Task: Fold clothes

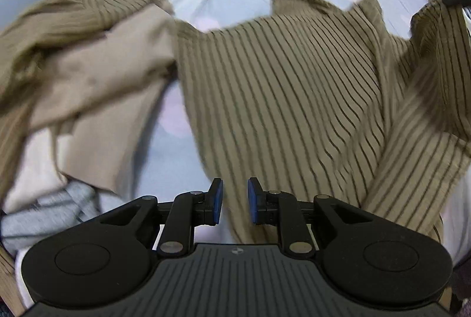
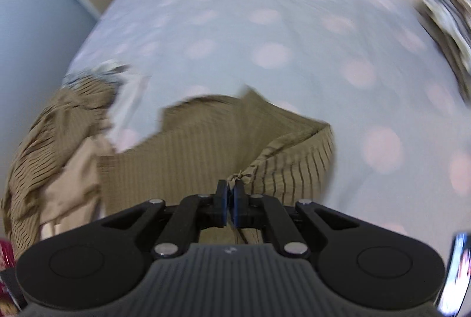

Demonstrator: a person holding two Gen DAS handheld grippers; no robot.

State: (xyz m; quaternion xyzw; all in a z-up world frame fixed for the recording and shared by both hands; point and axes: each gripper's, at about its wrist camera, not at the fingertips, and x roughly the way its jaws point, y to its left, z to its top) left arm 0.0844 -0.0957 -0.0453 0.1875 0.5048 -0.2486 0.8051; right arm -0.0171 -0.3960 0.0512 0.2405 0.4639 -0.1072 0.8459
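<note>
Right gripper [image 2: 231, 190] fingers pinching striped shirt [image 2: 206, 152] edge, blurred; left gripper [image 1: 234, 203] fingers spread, nothing between

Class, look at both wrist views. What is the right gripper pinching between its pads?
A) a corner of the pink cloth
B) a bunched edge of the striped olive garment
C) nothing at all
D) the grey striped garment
B: in the right wrist view the right gripper is shut on a puckered edge of the striped olive garment.
</note>
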